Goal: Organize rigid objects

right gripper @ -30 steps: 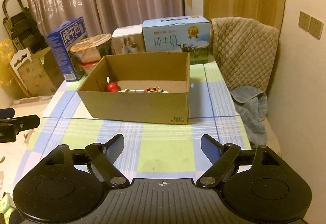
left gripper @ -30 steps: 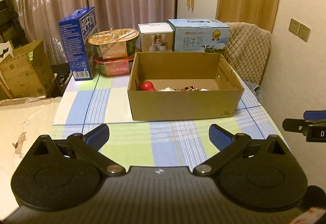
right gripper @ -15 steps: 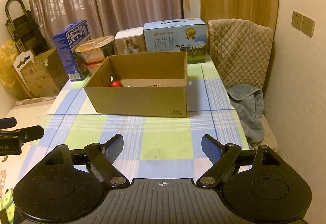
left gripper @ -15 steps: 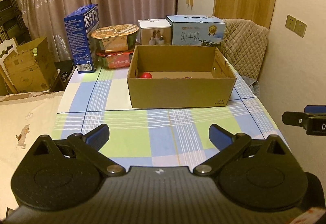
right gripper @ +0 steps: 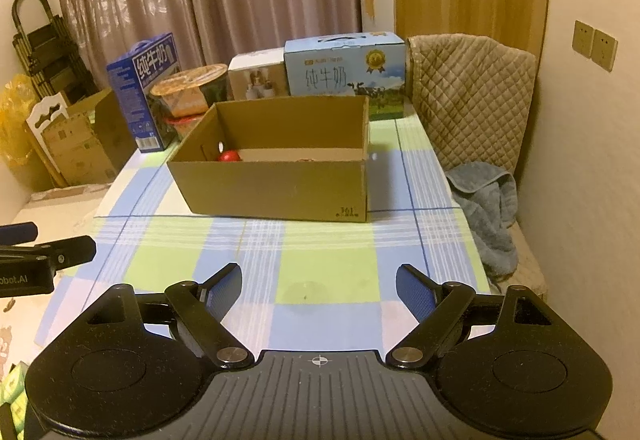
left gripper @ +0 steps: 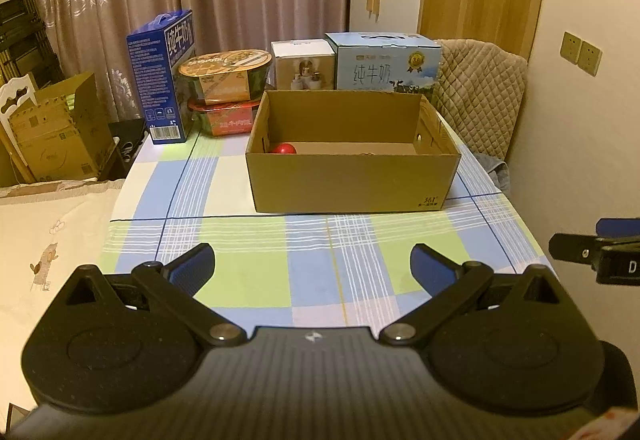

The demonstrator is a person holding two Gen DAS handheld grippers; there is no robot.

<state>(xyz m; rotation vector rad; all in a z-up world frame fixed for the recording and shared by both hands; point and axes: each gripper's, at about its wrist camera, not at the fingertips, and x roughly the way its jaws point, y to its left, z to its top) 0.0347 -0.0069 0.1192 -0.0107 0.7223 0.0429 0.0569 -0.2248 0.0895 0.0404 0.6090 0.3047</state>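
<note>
The cardboard box (left gripper: pixel 352 175) was seen standing mid-surface, a red ball (left gripper: pixel 282 148) tucked in its far left corner. The left gripper (left gripper: pixel 312 268) and right gripper (right gripper: pixel 319 290) were held short of it, jaws apart, nothing gripped, over the checked tablecloth (left gripper: pixel 240 240).

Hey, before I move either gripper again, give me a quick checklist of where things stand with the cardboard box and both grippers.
1. Left gripper open, nothing between its fingers: ok.
2. Right gripper open, nothing held: ok.
3. Cardboard box upright on the table, top open: ok.
4. Red ball inside the box: ok.
5. Everything else in the box: cannot tell, the front wall hides it.
6. Tablecloth between grippers and box bare: ok.
</note>
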